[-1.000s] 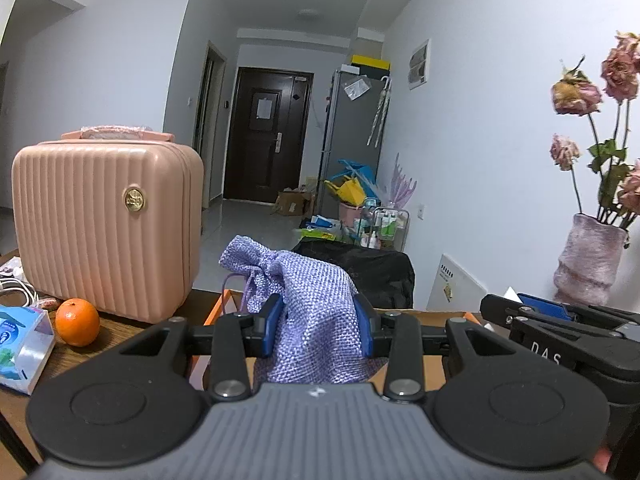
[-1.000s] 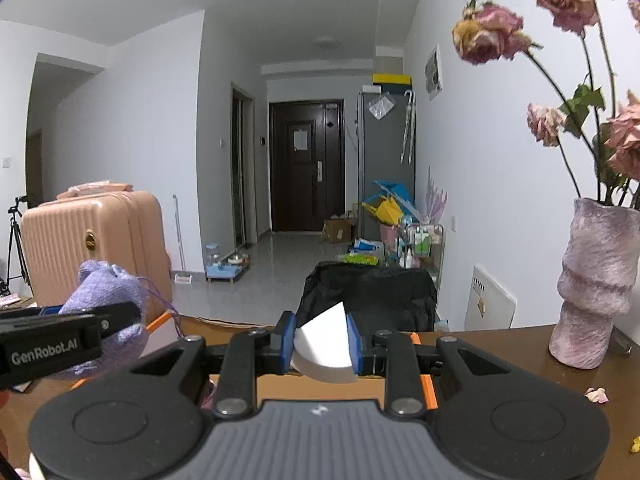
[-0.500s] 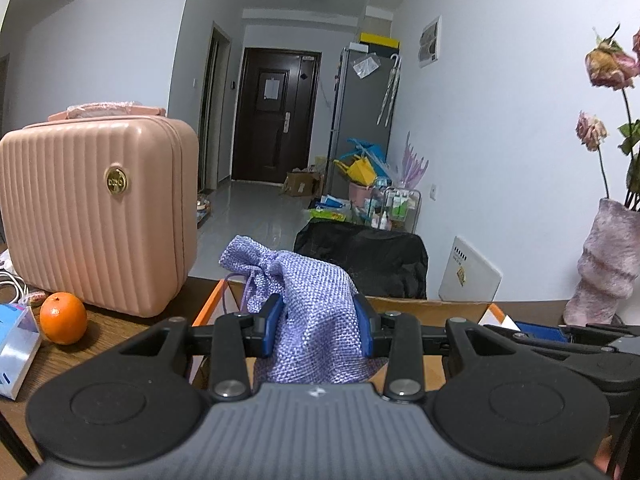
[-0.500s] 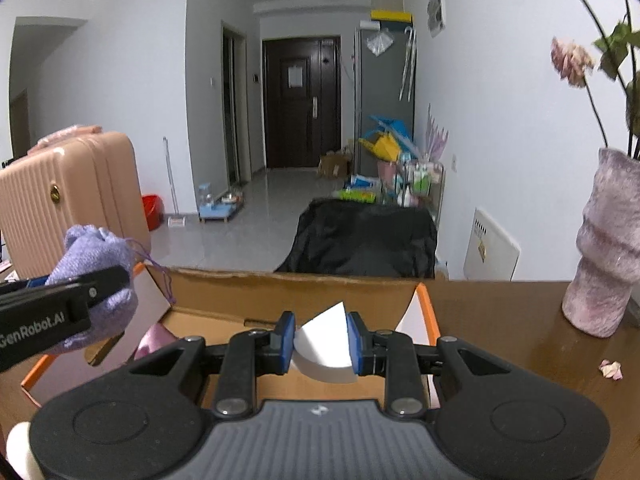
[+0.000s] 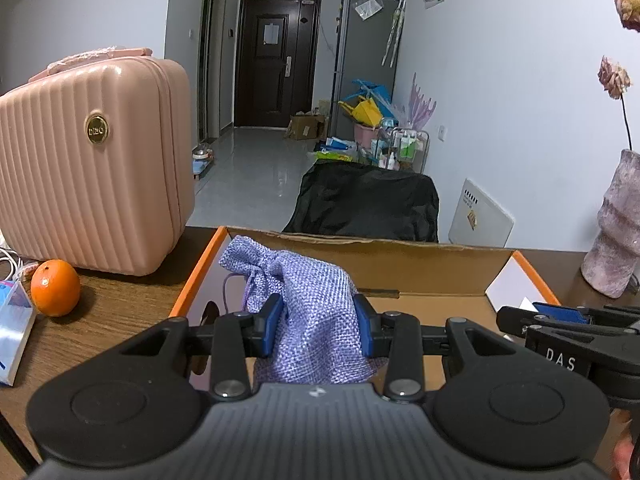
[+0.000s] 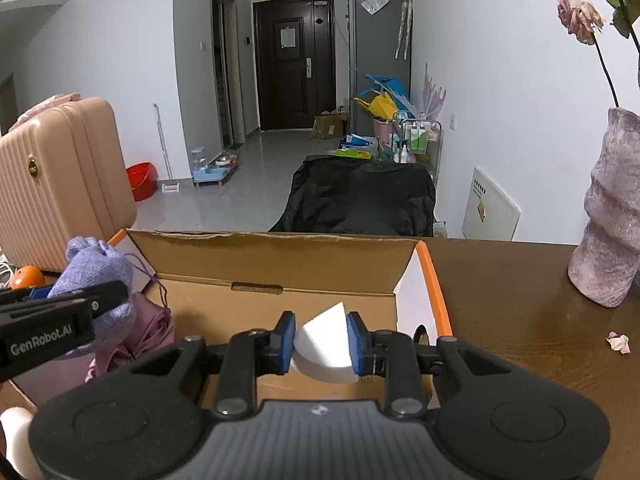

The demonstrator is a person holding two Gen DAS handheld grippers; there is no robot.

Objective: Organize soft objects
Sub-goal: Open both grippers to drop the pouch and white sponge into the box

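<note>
My left gripper (image 5: 318, 320) is shut on a lilac woven drawstring pouch (image 5: 304, 300) and holds it over the left part of an open cardboard box (image 5: 392, 258) with orange edges. In the right wrist view the same pouch (image 6: 98, 268) hangs above a mauve folded cloth (image 6: 148, 328) lying in the box (image 6: 280, 256). My right gripper (image 6: 321, 338) is shut on a white wedge-shaped soft piece (image 6: 326, 344) over the box's right half. From the left wrist view, the right gripper's tip (image 5: 560, 316) shows at the right edge.
A pink ribbed suitcase (image 5: 88, 168) stands on the brown table left of the box, with an orange (image 5: 55, 288) and a tissue pack (image 5: 12, 328) beside it. A mauve vase (image 6: 610, 216) with dried roses stands right. A black-covered chair (image 6: 360, 196) is beyond the table.
Both grippers tilted downward and moved forward, so the box came into full view beneath them. The pouch and the white piece stayed gripped.
</note>
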